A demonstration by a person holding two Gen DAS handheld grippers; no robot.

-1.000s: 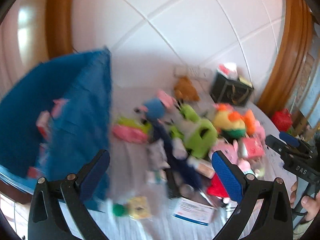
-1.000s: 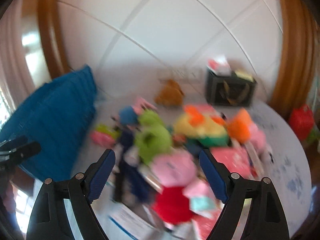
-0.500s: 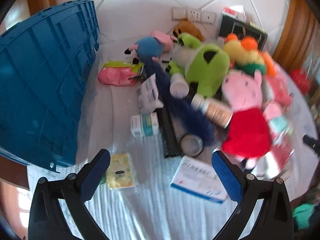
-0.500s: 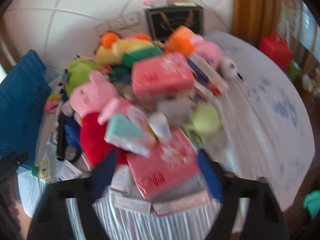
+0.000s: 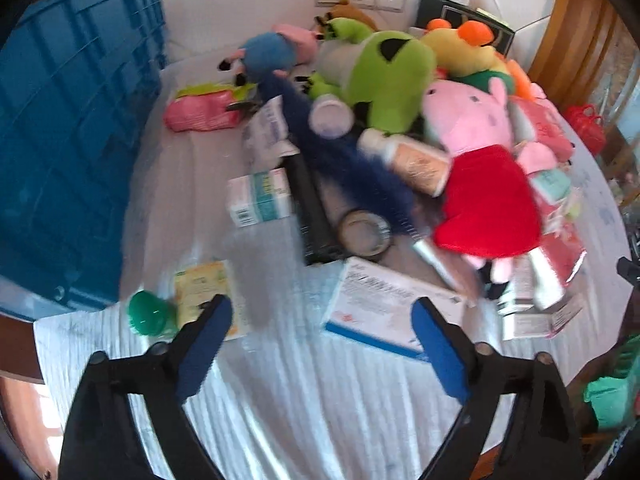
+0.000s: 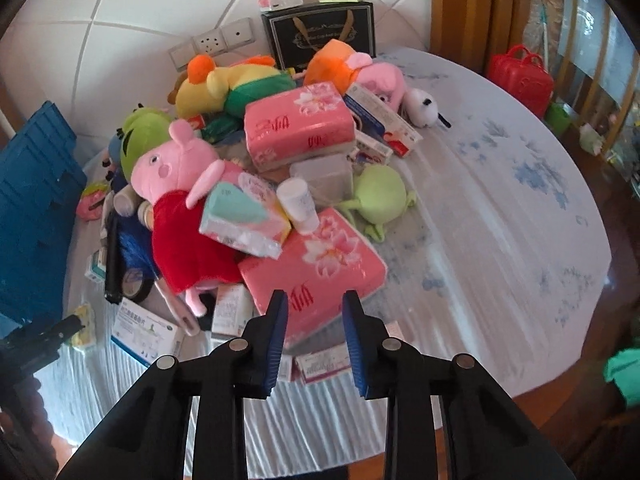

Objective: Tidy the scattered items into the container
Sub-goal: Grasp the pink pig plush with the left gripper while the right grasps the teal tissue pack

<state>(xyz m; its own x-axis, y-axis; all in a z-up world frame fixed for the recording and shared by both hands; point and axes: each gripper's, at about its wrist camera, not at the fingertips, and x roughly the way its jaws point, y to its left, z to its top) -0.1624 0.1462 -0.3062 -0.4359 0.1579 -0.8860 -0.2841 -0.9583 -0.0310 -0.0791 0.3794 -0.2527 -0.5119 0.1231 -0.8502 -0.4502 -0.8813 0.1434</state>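
Observation:
A blue plastic crate (image 5: 68,152) stands at the table's left; it also shows in the right wrist view (image 6: 32,208). A heap of toys, boxes and packs lies beside it: a pink pig plush in a red dress (image 5: 480,168) (image 6: 180,200), a green plush (image 5: 384,76), a white and blue box (image 5: 384,304), a yellow pouch (image 5: 204,296). My left gripper (image 5: 320,324) is open and empty above the cloth, between the pouch and the box. My right gripper (image 6: 314,316) is partly open and empty, its tips at the near edge of a pink tissue pack (image 6: 312,268).
A second pink tissue pack (image 6: 300,128) lies on top of the heap. A black gift bag (image 6: 320,32) stands at the wall. A red case (image 6: 520,76) sits off the table to the right. The cloth-covered round table (image 6: 500,208) ends close in front.
Both grippers have dropped toward the table and tilted down. The right gripper's jaws have narrowed and its tips have reached the near pink tissue pack. The left gripper stays wide open.

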